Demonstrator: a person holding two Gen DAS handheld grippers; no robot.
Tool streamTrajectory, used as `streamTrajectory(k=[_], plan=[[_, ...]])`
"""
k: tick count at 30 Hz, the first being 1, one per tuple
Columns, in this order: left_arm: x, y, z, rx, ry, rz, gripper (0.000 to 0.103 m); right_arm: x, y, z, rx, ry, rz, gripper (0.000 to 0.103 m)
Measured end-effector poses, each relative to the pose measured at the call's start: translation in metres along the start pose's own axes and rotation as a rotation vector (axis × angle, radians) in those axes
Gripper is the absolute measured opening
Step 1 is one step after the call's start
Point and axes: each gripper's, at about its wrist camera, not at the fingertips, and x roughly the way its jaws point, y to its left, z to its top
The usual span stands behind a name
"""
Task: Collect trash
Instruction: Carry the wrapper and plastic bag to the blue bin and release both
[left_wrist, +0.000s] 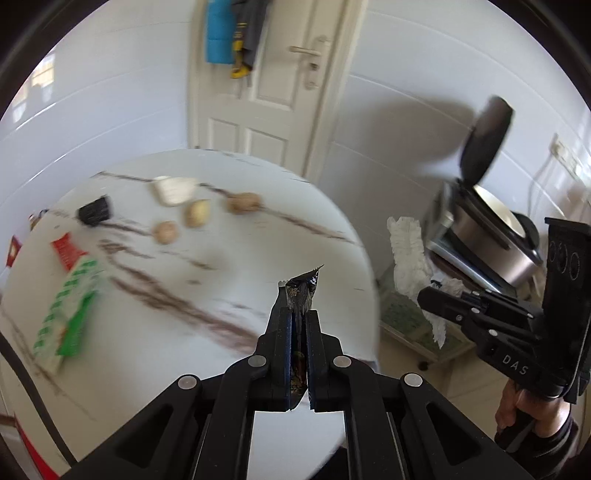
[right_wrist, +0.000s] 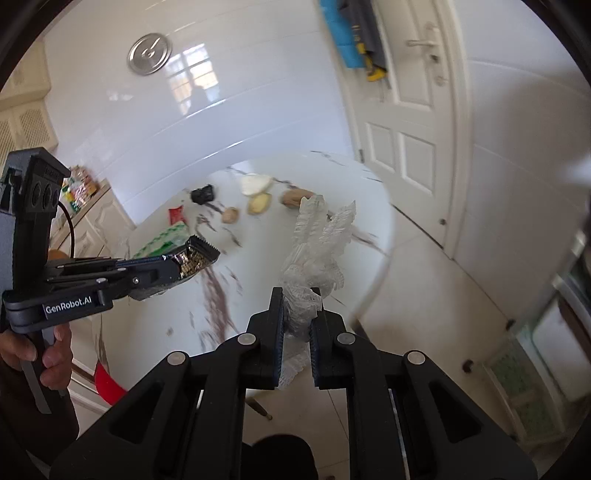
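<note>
Left wrist view has the left gripper clamped on a dark foil sachet, crinkled and glossy, with a jagged torn tip poking up past the fingertips and its lower end trailing down between the jaws; it is held above the near edge of the white marbled table. From the right wrist view the right gripper is squeezed shut on a wad of clear, crumpled plastic film that fans upward in ragged pleats, held over the table's edge. Back on the tabletop lie a green-and-white carton, a red wrapper, a small black object, a white cup on its side and three brownish lumps, all smeared by blur, so I can't say what the lumps are. An open-lidded steel bin sits right of the table, its base cut off behind the right gripper.
</note>
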Motion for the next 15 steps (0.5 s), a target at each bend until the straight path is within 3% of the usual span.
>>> streamTrajectory(k=[9,15], plan=[[0.075,-0.124,-0.002,0.190,0.140,-0.114,0.002,-0.054,-0.100,-0.065,0.206,0.015,-0.116,0.012],[0.138,-0.161,0.001,0.246,0.249,-0.126,0.003,-0.056,-0.148,-0.099,0.314,0.061,-0.133,0.012]])
